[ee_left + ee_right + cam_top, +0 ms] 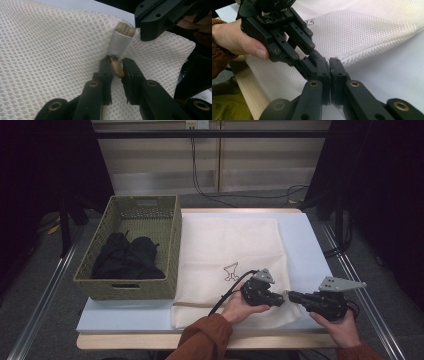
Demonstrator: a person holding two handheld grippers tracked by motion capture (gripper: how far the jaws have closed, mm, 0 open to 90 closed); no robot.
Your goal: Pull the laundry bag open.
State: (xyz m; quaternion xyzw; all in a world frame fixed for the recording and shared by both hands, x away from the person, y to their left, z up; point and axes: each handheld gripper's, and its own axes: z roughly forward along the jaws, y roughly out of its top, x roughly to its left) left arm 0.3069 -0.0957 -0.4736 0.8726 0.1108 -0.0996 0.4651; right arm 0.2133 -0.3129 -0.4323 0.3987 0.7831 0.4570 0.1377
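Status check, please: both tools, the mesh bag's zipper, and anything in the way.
Left tool pinching zipper pull. Right tool shut on mesh laundry bag edge. Nothing in the way; basket beside bag.

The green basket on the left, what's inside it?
A heap of black clothes lies inside the basket. Whatever sits beneath them, and the basket's floor there, is covered.

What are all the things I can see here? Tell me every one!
Mesh bag: one, cream, flat on the table's middle.
Zipper pull: one, tan, at the bag's near corner, between the left gripper's fingers.
Basket: one, green woven, left of the bag.
Clothes: one black pile, inside the basket.
Table: one, pale blue top.
Left gripper: one, black, at the zipper pull.
Right gripper: one, black, shut on the bag's corner.
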